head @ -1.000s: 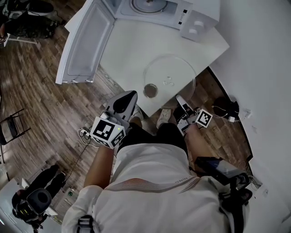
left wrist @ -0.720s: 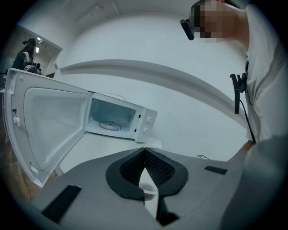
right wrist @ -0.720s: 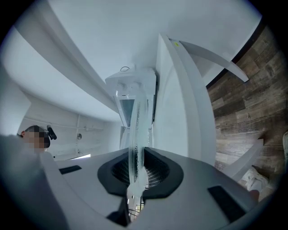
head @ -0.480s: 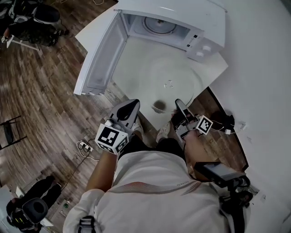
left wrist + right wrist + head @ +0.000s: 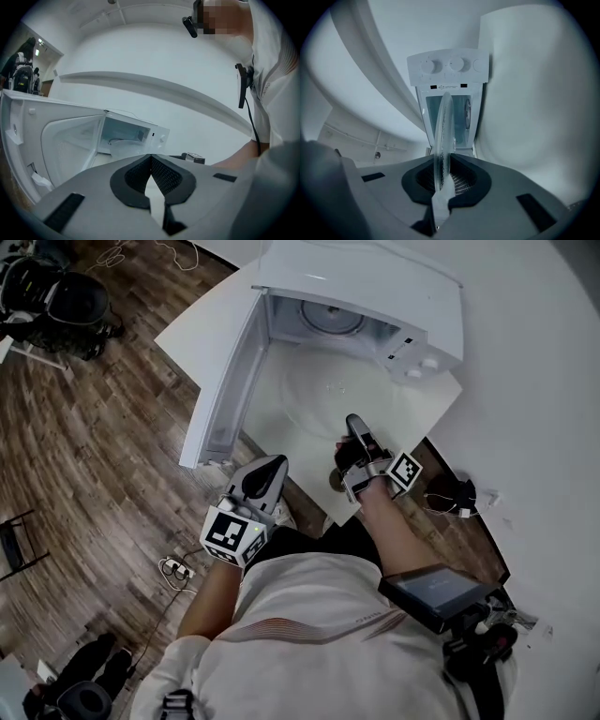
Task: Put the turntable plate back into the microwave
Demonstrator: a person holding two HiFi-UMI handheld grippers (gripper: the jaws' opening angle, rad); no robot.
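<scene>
The right gripper had its jaws closed almost fully on the near rim of the turntable plate, with the clear glass pinched between the two pads. In the right gripper view the disc ran edge-on from the jaws toward the microwave, its far rim lined up with the open cavity below the control knobs. From the head view the plate lay out level in front of the microwave's mouth and was not yet inside, where a round ring sat on the cavity floor. The microwave's door stood swung wide, on the side away from the knobs. The left gripper hung near the door's free edge, further from the microwave than the right one. Its pads met at the tips and had nothing between them. The microwave stood on a white table, and beyond the door side lay a wooden floor.
</scene>
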